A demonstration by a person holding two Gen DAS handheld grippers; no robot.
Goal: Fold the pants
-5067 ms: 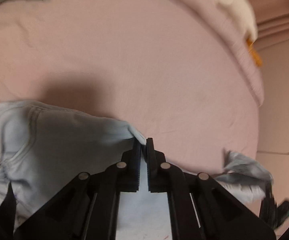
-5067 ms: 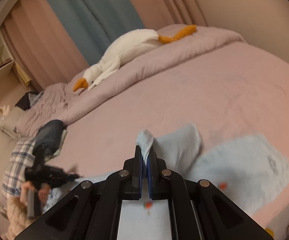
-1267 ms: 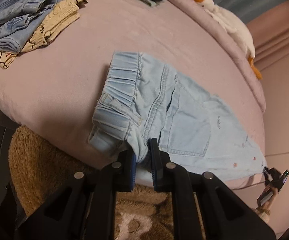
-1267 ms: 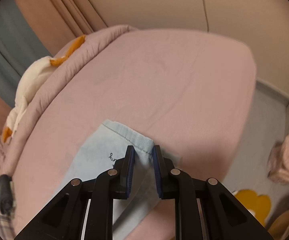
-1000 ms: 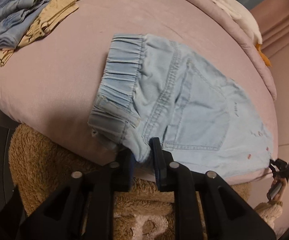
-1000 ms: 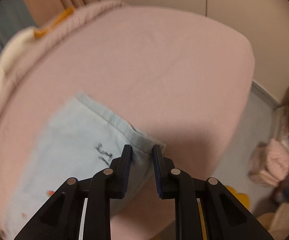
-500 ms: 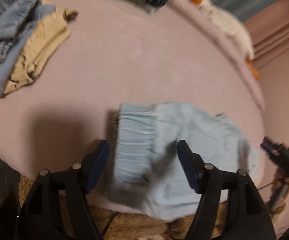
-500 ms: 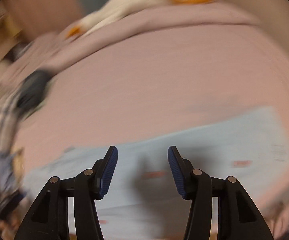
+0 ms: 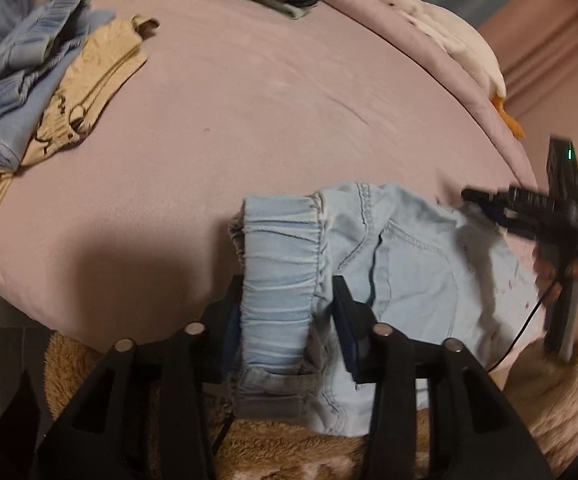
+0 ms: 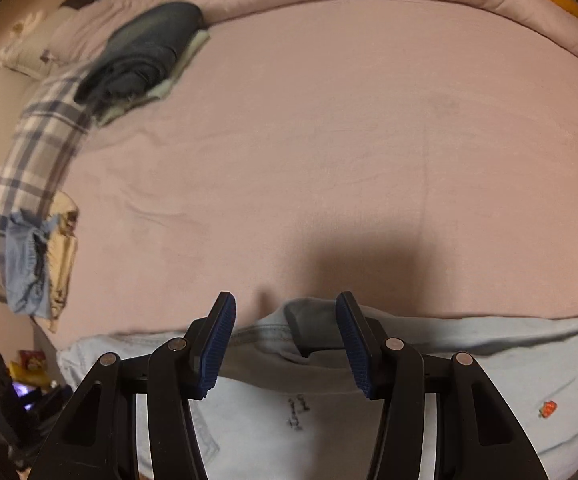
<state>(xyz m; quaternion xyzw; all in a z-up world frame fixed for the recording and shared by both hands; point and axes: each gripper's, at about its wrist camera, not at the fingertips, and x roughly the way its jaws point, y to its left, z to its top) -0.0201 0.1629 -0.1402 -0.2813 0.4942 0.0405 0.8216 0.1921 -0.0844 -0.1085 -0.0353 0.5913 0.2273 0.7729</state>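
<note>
Light blue denim pants (image 9: 401, 264) lie folded along the near edge of the pink bed (image 9: 249, 112). Their elastic waistband (image 9: 281, 280) hangs over the edge. My left gripper (image 9: 287, 316) is open, its jaws on either side of the waistband, not closed on it. My right gripper (image 10: 285, 340) is open just above the pants (image 10: 469, 392), over their upper fold. It also shows in the left wrist view (image 9: 529, 204), at the pants' right end.
A pile of blue and beige clothes (image 9: 37, 92) lies at the far left. Dark folded clothes (image 10: 145, 52) and a plaid cloth (image 10: 37, 152) lie at the back. A white goose plush (image 9: 449, 40) lies along the bedding. A brown shaggy rug (image 9: 289, 452) lies below the bed edge.
Both grippers have let go of the pants and opened. The pants now lie folded on the bed edge, and both grippers have closed in low over them.
</note>
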